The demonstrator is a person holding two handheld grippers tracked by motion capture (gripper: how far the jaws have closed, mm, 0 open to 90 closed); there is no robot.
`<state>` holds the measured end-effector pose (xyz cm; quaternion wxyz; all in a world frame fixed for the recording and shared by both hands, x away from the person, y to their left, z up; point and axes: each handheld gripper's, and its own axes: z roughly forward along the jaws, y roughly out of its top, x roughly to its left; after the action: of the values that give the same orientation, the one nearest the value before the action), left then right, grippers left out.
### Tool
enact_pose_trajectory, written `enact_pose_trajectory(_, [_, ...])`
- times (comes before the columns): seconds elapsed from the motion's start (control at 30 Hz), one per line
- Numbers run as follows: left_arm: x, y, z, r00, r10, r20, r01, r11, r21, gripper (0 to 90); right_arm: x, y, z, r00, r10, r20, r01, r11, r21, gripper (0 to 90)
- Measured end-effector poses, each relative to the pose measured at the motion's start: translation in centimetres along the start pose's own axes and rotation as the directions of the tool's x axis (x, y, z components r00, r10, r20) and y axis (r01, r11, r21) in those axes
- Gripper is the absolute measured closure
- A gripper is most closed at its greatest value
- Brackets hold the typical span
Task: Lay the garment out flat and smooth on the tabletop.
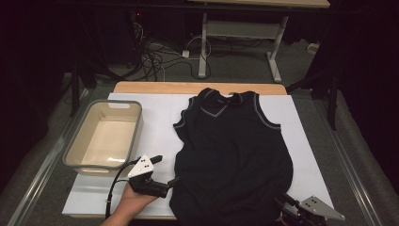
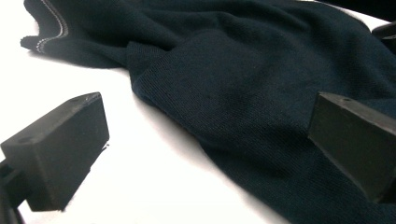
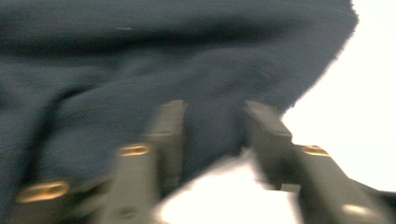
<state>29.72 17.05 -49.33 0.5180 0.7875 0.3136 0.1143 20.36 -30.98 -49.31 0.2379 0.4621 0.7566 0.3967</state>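
Note:
A dark navy sleeveless top (image 1: pixel 230 150) with pale trim at neck and armholes lies spread on the white table cover (image 1: pixel 157 127), neck toward the far edge. My left gripper (image 1: pixel 165 170) is open at the top's lower left edge; in the left gripper view (image 2: pixel 205 112) its jaws stand wide apart, one over bare cover, one over the knit fabric (image 2: pixel 243 88). My right gripper (image 1: pixel 283 201) is at the lower right hem. The right gripper view is blurred; there the gripper (image 3: pixel 215 112) has its jaws apart with the fabric edge (image 3: pixel 140 60) between them.
A grey-rimmed beige bin (image 1: pixel 136 127) sits empty on the table's left side, just beyond the left gripper. A hand (image 1: pixel 129 202) holds that gripper at the near edge. Cables (image 1: pixel 160 56) and another table's legs (image 1: pixel 202 47) are on the floor behind.

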Motion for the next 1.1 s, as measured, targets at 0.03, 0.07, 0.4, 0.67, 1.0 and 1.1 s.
enact_pose_trajectory(0.03, [0.0,0.0,0.0,1.0,0.0,0.0,0.0,1.0,0.001,0.0,0.1,0.0,0.0,0.999,-0.005,-0.044,0.005,1.0,-0.001,82.8])
enact_pose_trajectory(0.07, [0.0,0.0,0.0,1.0,-0.001,0.001,0.001,1.0,0.0,0.0,0.2,0.1,-0.1,0.9993,-0.013,-0.035,0.013,1.0,0.0,84.0])
enact_pose_trajectory(0.4, [0.0,0.0,0.0,1.0,0.006,0.008,-0.006,1.0,-0.002,0.2,-6.0,0.1,-5.8,0.9612,0.088,0.261,-0.05,0.988,-0.149,84.8])
enact_pose_trajectory(0.67, [0.0,0.0,0.0,1.0,0.004,0.005,-0.004,1.0,0.0,0.8,-5.2,0.6,-4.7,0.9801,0.086,0.179,-0.063,0.989,-0.133,58.9])
enact_pose_trajectory(1.0, [0.2,0.0,-0.1,0.9999,-0.004,0.012,0.004,1.0,-0.003,0.8,5.7,4.6,0.2,0.9815,-0.134,-0.137,0.118,0.986,-0.122,59.6])
enact_pose_trajectory(1.1, [0.1,0.0,-0.1,0.9999,-0.003,0.016,0.003,1.0,-0.003,0.8,9.7,5.5,2.2,0.949,-0.208,-0.237,0.187,0.976,-0.109,61.2])
